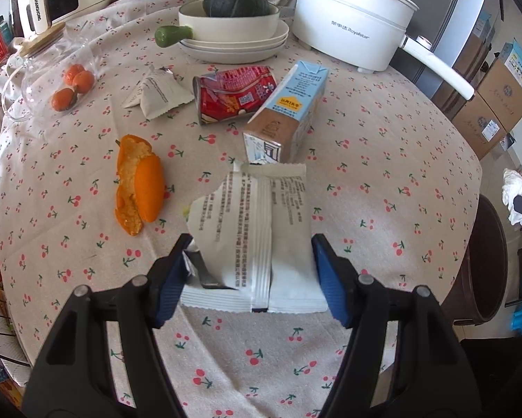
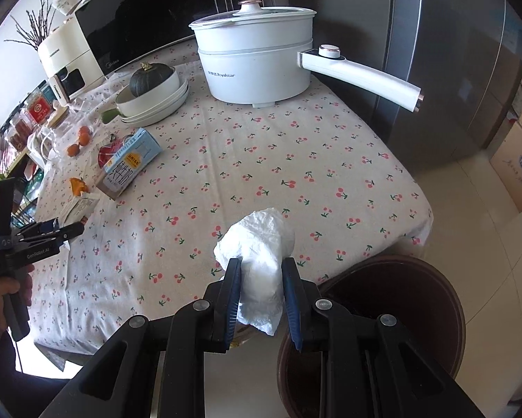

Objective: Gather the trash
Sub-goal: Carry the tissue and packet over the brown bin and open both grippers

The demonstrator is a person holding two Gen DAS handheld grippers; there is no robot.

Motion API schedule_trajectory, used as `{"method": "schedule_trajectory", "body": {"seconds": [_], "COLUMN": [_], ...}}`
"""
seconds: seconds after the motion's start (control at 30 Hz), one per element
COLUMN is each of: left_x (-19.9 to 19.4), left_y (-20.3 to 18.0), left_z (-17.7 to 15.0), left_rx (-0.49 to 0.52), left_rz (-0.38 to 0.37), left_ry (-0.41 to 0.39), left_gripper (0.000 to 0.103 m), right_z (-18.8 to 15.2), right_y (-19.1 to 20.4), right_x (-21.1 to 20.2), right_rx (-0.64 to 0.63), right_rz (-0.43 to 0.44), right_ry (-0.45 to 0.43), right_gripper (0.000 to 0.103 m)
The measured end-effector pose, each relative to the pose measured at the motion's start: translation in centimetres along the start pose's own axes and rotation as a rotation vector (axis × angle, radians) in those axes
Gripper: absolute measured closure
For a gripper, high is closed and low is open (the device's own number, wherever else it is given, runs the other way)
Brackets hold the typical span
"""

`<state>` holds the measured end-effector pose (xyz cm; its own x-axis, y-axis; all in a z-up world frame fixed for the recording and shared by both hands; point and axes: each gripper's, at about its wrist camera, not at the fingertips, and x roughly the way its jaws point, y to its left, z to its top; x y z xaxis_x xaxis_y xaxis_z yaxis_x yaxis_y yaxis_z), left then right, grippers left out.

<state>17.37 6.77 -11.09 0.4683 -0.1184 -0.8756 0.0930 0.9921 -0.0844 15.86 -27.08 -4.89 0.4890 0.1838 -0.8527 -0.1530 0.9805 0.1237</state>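
Nearest, the left gripper [image 1: 252, 271] has its jaws closed on a torn white wrapper [image 1: 257, 230], seemingly lifted just off the surface [image 1: 382, 139], though that is hard to judge. Thin, light and crinkly, it holds best across its folded middle. The right gripper [image 2: 261, 296] pinches a soft crumpled tissue [image 2: 261, 244] beside the brown bin [image 2: 417, 289]. Farther off lie orange peel [image 1: 140, 188], a milk carton [image 1: 288, 111] and a crushed red can [image 1: 236, 92].

White pot [image 1: 351, 17], pumpkin [image 1: 236, 0], plates [image 1: 233, 47]
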Motion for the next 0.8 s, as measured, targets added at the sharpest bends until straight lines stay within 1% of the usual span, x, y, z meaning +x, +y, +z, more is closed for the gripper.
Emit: {"method": "schedule_trajectory", "body": {"seconds": [0.1, 0.23, 0.37, 0.57, 0.8], "left_x": [-0.6, -1.4, -1.9, -1.9, -1.7], "left_y": [-1.2, -3.5, -6.6, -11.2, -16.9], "left_z": [-0.4, -0.9, -1.2, -1.7, -2.1], "left_rx": [0.011, 0.035, 0.079, 0.145, 0.222], "left_rz": [-0.018, -0.068, -0.122, -0.18, -0.257], "left_ry": [0.004, -0.011, -0.021, -0.023, -0.019], "left_gripper": [0.034, 0.034, 0.034, 0.034, 0.034], "right_z": [-0.5, -1.4, -2.3, -3.8, -5.5], "right_y": [-0.9, -2.0, -3.1, -5.4, -8.4], "right_x": [-0.8, -1.9, -2.6, -3.5, -3.8], "right_rx": [0.018, 0.029, 0.035, 0.063, 0.11], "right_rz": [0.001, 0.001, -0.02, -0.039, -0.073], "right_ry": [-0.005, -0.008, -0.01, -0.006, 0.023], "right_gripper": [0.078, 0.078, 0.078, 0.078, 0.077]}}
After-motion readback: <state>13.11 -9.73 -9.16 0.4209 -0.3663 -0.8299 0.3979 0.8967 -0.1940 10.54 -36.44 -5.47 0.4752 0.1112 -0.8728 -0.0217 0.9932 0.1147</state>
